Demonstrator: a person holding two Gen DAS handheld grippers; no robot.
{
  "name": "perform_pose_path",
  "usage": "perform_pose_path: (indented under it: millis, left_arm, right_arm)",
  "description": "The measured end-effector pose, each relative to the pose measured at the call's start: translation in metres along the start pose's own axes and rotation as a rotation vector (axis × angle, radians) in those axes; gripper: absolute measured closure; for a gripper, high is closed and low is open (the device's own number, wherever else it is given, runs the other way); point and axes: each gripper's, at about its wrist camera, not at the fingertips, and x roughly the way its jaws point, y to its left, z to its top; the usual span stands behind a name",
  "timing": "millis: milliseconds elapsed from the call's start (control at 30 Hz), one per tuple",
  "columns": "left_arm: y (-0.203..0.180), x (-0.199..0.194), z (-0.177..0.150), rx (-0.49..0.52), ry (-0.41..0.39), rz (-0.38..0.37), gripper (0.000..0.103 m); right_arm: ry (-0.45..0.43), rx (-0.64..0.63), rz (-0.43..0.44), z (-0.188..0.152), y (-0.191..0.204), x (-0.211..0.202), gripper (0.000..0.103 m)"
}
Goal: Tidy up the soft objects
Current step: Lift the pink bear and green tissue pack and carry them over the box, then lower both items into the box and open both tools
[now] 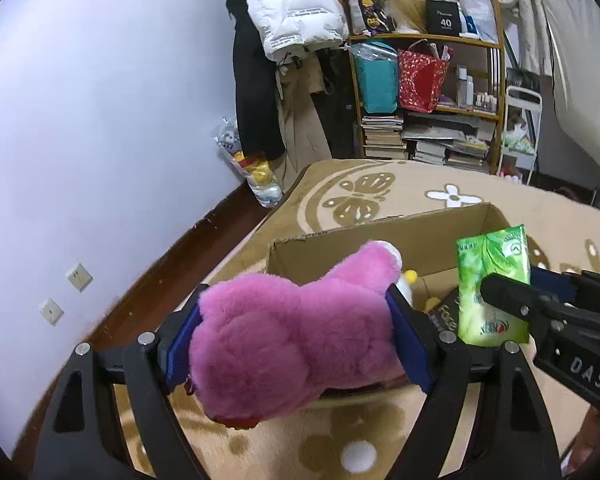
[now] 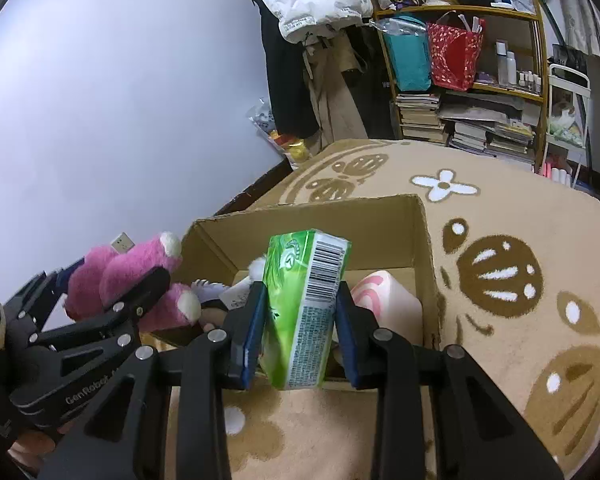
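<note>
over the near rim of the cardboard box (image 2: 416, 232) on the rug, the left gripper (image 1: 296, 332) pinches a pink plush toy (image 1: 284, 336) across its squashy body, the right gripper (image 2: 300, 336) a light, crinkly green tissue pack (image 2: 304, 304) at mid-length, likely to slip if loosened.

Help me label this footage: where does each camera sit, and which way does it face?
Left wrist: on the left gripper, looking along its fingers at the pink plush toy they clamp; the right gripper enters from the right.
Right wrist: on the right gripper, facing the green tissue pack it clamps; the left gripper shows at left.
Shared: cardboard box, patterned rug, bookshelf.
</note>
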Motion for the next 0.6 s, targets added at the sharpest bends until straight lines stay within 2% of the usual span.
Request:
perform_pose_path:
  millis: [333,400,467,500,600]
  left_arm:
    - [-0.003,0.03,-0.004,-0.001,0.065,-0.035,0.017]
    - [-0.002,0.034,-0.005,-0.002,0.082,-0.024,0.013]
    - [0.0,0.034,-0.007,-0.011,0.089,-0.028,0.003]
    - [0.001,0.033,-0.008,-0.017,0.086,-0.032,0.003]
    - [0.005,0.034,-0.009,-0.032,0.097,-0.028,0.003]
  right_arm:
    - [0.029,0.003,-0.008,-0.004,-0.006,0.017,0.066]
    - [0.036,0.005,-0.012,-0.004,-0.006,0.019,0.064]
    - [0.043,0.012,-0.018,-0.005,-0.007,0.02,0.063]
    - [0.049,0.013,-0.019,-0.005,-0.006,0.021,0.062]
    - [0.047,0.014,-0.045,-0.005,-0.007,0.02,0.047]
